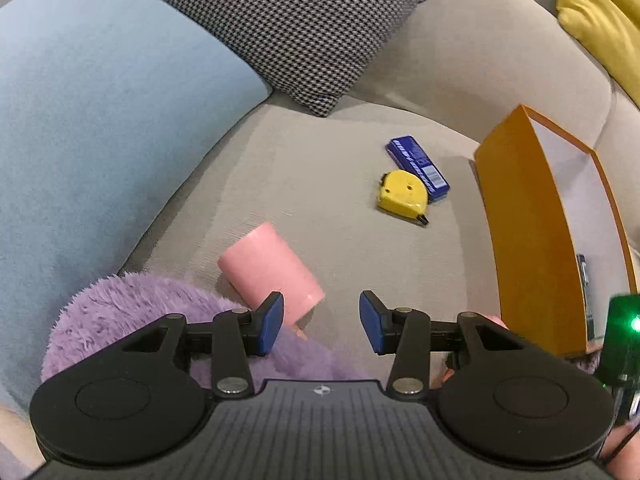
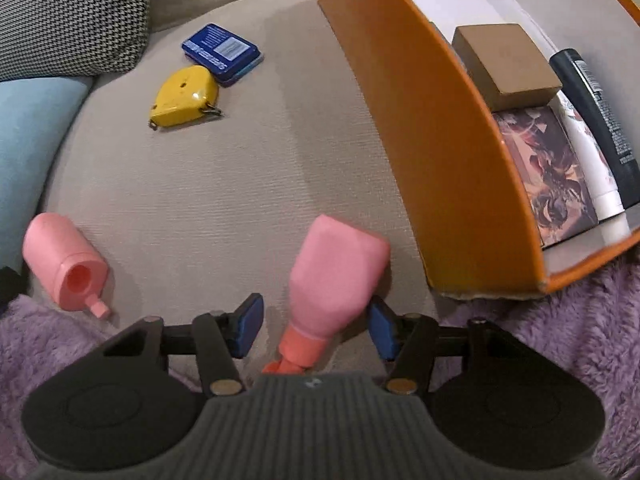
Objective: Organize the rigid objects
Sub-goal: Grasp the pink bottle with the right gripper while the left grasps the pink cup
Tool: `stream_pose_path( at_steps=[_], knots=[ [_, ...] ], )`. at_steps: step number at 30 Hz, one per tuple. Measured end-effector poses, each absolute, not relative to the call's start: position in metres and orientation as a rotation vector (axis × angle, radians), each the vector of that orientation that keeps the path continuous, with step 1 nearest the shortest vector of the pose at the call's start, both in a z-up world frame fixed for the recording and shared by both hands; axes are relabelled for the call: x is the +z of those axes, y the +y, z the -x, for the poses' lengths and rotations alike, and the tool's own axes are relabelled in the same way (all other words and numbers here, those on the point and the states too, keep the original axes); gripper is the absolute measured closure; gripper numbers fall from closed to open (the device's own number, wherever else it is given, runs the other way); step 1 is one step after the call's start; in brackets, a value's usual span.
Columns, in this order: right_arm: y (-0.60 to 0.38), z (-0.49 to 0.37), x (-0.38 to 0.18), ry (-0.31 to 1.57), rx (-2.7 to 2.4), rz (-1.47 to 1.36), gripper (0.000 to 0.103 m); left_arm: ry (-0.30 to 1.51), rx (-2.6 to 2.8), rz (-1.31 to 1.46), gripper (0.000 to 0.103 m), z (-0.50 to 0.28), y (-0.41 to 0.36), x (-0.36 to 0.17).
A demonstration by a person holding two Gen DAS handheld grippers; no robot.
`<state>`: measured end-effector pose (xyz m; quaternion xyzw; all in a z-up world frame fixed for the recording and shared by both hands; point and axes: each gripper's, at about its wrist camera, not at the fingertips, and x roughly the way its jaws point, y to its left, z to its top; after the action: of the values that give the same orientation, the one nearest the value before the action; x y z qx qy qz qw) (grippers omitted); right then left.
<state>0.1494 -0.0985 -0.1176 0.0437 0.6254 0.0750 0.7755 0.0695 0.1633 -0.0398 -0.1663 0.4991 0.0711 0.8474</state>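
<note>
Cushions (image 1: 100,128): banked along the sofa's left edge.
Left gripper (image 1: 322,322): held open, nothing between its fingers; a pink bottle (image 1: 272,272) lies just ahead.
Seat middle (image 2: 248,184): bare fabric; tape measure (image 2: 186,96) touches the blue tin (image 2: 220,50).
Right gripper (image 2: 316,330): open around a second pink bottle (image 2: 338,276), one pad touching.
Orange box (image 2: 432,152): wall bounds the right side.
</note>
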Motion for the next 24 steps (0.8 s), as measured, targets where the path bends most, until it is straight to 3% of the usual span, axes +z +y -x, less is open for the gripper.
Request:
stream_pose_path(
  at_steps=[1, 14, 24],
  knots=[
    [-0.098, -0.149, -0.117, 1.349, 0.161, -0.088, 0.059, 1.057, 0.155, 0.356, 0.051, -0.072, 0.165, -0.041],
    [-0.045, -0.158, -0.109, 1.216, 0.434, 0.100, 0.060, 1.151, 0.186, 0.457, 0.050, -0.090, 0.191, -0.048],
    [-0.029, -0.193, -0.102, 1.180, 0.554, 0.171, 0.060, 1.239, 0.232, 0.527, 0.031, -0.116, 0.195, -0.066]
  ],
)
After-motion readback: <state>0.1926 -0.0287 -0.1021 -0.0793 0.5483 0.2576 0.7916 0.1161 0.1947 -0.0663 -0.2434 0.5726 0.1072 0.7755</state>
